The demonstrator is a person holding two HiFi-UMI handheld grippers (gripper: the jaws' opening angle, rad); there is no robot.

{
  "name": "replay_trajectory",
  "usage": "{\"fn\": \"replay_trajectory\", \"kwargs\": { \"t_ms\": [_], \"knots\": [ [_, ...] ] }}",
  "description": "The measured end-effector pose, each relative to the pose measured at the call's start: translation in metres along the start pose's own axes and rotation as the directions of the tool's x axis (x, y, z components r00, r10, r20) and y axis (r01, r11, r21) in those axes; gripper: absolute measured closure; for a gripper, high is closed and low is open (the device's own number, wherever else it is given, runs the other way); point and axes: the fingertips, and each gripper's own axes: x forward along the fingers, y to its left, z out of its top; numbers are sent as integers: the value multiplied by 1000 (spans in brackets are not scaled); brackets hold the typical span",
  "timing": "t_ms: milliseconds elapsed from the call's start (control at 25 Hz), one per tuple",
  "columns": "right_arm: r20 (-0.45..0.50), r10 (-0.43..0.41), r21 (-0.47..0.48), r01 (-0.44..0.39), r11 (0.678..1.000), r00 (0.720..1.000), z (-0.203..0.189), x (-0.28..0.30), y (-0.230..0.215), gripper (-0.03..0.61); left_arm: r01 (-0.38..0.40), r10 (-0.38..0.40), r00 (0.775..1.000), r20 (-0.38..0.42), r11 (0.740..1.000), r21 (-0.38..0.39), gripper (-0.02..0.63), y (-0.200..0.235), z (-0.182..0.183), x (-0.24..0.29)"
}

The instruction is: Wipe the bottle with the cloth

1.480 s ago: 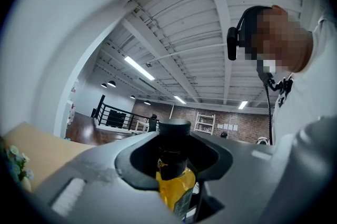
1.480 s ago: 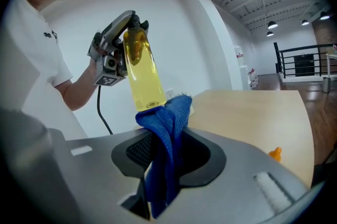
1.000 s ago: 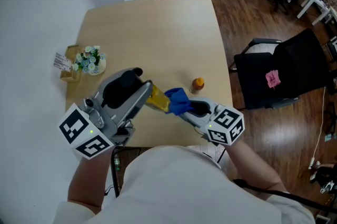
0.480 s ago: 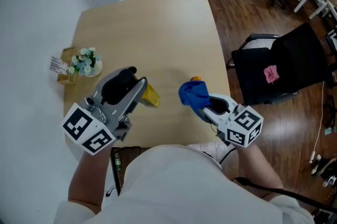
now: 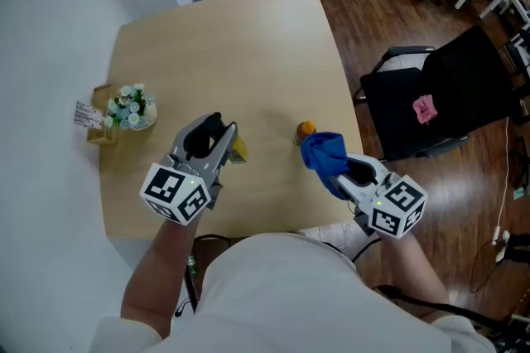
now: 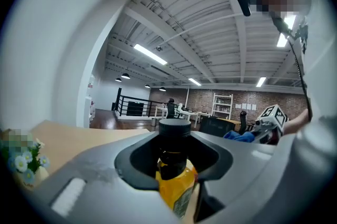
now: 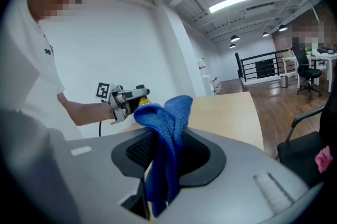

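Pale wooden table [image 5: 248, 45] in an open office, dark wood floor round it. Left gripper [image 5: 225, 136] sits at roughly 7 o'clock on the tabletop, jaws clamped on the bottle [image 6: 176, 186]. Bottle has a yellow body and black cap, is upright, and is gripped at the neck just under the cap. Right gripper [image 5: 335, 171] is at 5 o'clock, jaws pinched on a fold of the blue cloth [image 7: 167, 128], with a loose lobe standing up past the tips. Bottle and cloth are apart, cloth at 3 o'clock of the bottle. Small orange-topped thing [image 5: 306, 128] just beside the cloth, maybe a lid, too small to tell. Flower pot [image 5: 132, 107] at 9 o'clock. Bottle looks stiff and light, smooth label likely slippery; the neck hold leaves the body free for wiping. Cloth is soft and limp; best to wipe with the free lobe.
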Motion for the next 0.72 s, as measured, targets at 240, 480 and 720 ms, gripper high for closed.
{"fn": "replay_trajectory", "kwargs": {
  "t_ms": [240,480,720],
  "knots": [
    [-22,-49,41,50,998,999,-21,-10,-6,457,-32,31,998,-47,999,-21,460,29,-62,30],
    [-41,-84,65,87,994,996,-35,-24,-5,457,-79,78,994,-79,997,-11,459,41,-99,52],
    [-60,-115,78,119,990,992,-40,-34,-3,457,-82,86,991,-100,996,48,459,43,-118,64]
  ]
}}
